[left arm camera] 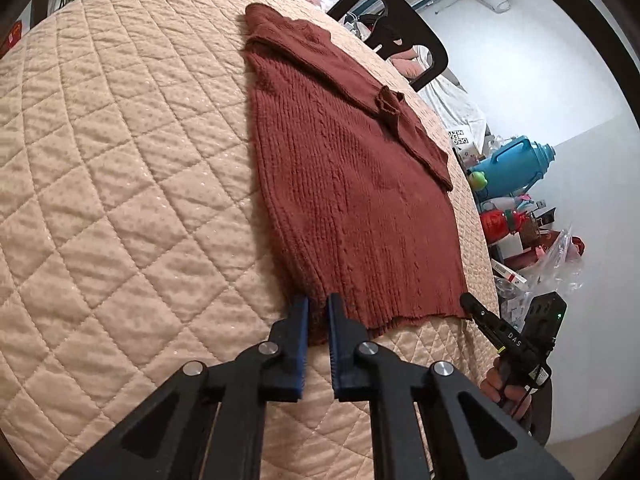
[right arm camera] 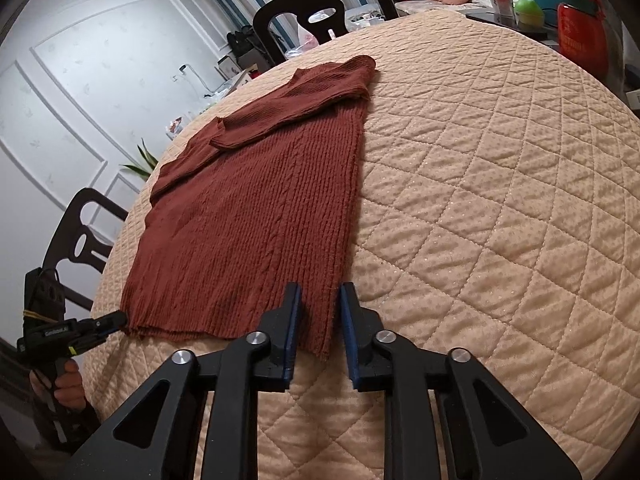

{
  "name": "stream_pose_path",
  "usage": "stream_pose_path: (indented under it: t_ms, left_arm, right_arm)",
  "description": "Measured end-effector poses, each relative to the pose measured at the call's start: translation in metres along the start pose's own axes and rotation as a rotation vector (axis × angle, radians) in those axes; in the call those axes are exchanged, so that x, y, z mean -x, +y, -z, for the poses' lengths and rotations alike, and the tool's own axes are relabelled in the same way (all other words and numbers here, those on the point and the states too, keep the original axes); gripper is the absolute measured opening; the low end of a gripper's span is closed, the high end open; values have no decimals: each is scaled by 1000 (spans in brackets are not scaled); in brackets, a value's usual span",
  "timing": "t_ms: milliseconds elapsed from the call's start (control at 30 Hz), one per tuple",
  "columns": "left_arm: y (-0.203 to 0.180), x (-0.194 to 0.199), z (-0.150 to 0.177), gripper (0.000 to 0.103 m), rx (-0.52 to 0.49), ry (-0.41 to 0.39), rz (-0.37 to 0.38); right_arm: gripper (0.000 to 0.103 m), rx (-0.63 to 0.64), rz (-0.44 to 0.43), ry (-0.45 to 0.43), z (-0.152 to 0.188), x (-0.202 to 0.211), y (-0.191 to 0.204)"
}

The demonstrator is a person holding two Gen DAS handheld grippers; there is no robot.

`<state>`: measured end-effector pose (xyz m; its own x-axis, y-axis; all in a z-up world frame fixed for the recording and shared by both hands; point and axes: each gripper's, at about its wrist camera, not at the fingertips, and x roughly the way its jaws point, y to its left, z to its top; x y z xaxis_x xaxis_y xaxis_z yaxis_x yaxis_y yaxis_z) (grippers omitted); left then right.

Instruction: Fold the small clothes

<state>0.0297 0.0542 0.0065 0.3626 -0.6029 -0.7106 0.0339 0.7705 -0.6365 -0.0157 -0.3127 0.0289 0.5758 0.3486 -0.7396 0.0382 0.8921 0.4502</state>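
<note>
A rust-brown ribbed knit sweater (left arm camera: 352,200) is laid flat on the quilted peach cover (left arm camera: 120,168) of the bench, hem nearest the cameras and neckline at the far end. Both sleeves are folded inward across the upper body of the garment, so that a roughly rectangular outline is presented.

The left gripper (left arm camera: 318,306) is positioned at the hem corner on its own side. Its jaws are narrowed to a slim gap, and a fold of the hem is seen between the blue pads; whether the fabric is actually pinched cannot be told. In the right wrist view the same gripper (right arm camera: 114,318) is seen with its tip touching that hem corner.

The right gripper (right arm camera: 320,294) is positioned at the opposite hem corner. Its jaws are parted moderately, and the corner of the sweater (right arm camera: 248,208) lies between them without being clamped. In the left wrist view its tip (left arm camera: 468,304) is seen at the hem edge.

Dark chairs (right arm camera: 320,4) are placed around the far side of the bench, and a blue jug (left arm camera: 516,164) stands among clutter beyond it.
</note>
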Motion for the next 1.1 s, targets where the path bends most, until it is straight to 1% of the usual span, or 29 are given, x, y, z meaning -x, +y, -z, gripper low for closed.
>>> stream_pose_path:
  t_ms: [133,233,300,400,433,467,567,600,667,767,800,867,900,933,967,1067,1100]
  left_arm:
    - [0,5,0,10,-17,-30,-37]
    - [5,8,0,10,-4,-33,-52]
    - [7,9,1,10,-8,-27,-45]
    - [8,10,2,11,-12,-39,-50]
    - [8,10,2,15,-9,-41,-46]
    - [9,10,1,28,-1,-42,-43]
    - [8,8,-3,47,13,-36,5]
    - [6,7,-4,49,8,-36,5]
    - [3,5,-6,50,2,-39,-6]
    - [1,3,-6,47,-6,-35,-15]
    - [2,3,-6,43,-3,-32,-22]
    - [4,1,-7,16,8,-15,-29]
    - [5,-2,-6,13,12,7,-24]
    - [6,-4,-6,12,15,12,-31]
    - [5,-4,-5,10,4,6,-41]
    - [1,-3,-6,8,-17,10,-37]
    - [0,-4,-7,8,-24,11,-35]
  right_arm:
    - [15,-1,2,-5,0,1,-1]
    - [15,-5,1,-6,0,1,-3]
    - [14,-7,3,-9,1,1,-3]
    - [14,-5,2,-8,1,1,-3]
    - [14,-5,2,-9,1,1,-3]
    - [14,-5,2,-10,1,2,-3]
    - [14,-4,-3,-8,2,2,-3]
    - [14,-5,-4,-9,3,2,-3]
    - [14,-18,-5,-15,3,3,-5]
    - [15,-36,-14,-7,3,2,-8]
    - [15,-34,-14,-7,3,3,-7]
    - [19,-25,-16,-3,2,2,-5]
    - [22,-17,-17,-1,1,1,-4]
    - [27,-4,-20,0,1,0,-2]
    - [28,7,-17,0,0,0,0]
    - [28,66,26,-3,1,-1,9]
    - [24,78,32,-5,1,-2,11]
